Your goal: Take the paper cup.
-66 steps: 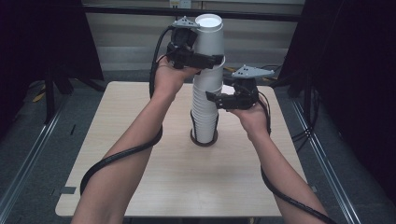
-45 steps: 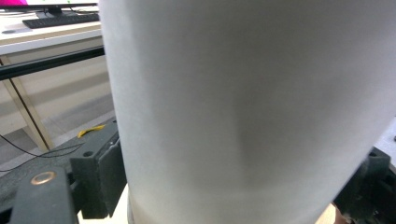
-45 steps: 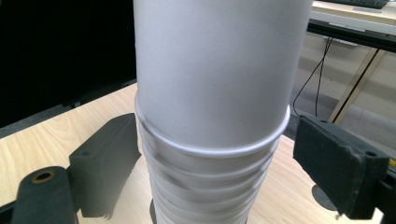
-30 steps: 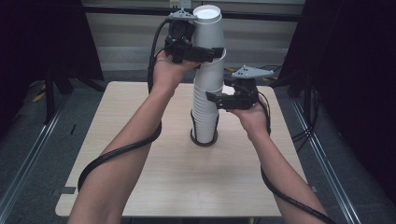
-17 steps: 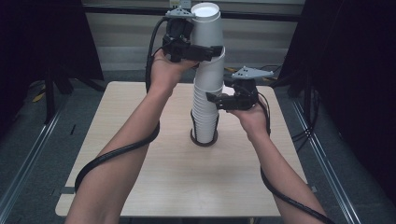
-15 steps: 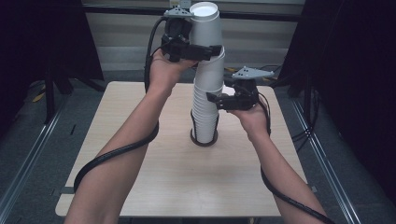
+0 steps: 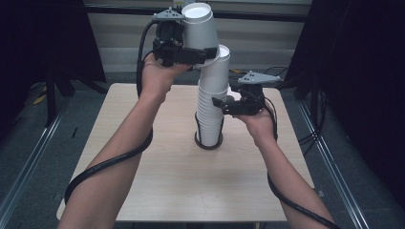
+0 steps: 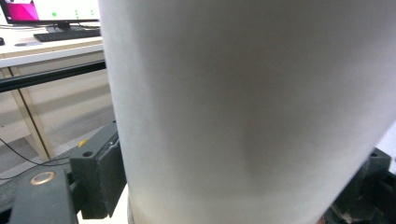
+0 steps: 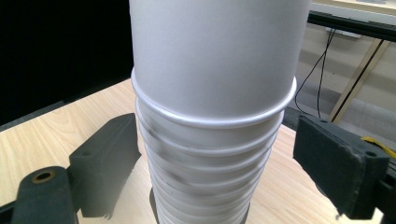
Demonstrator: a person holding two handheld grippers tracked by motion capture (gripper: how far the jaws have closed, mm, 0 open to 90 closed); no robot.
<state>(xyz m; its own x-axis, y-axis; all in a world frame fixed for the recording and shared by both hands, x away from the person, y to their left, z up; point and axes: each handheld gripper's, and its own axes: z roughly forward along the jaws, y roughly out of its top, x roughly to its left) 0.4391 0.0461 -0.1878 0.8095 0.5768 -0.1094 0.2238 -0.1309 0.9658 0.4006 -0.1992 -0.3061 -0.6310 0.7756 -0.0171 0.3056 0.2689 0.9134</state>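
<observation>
A tall stack of upturned white paper cups stands in a black ring at the middle of the wooden table. My left gripper is shut on one upturned white cup, held high and just left of the stack's top. In the left gripper view that cup sits between the black pads. My right gripper is closed around the stack at mid height. In the right gripper view both pads sit against the stack.
Black curtains hang at both sides of the table. Floor rails run along its left and right. A desk with a monitor and a keyboard stands beyond the far edge. Cables trail from both grippers.
My left gripper lifted the top cup up off the stack, then carried it to the left. The right gripper and the stack stayed still.
</observation>
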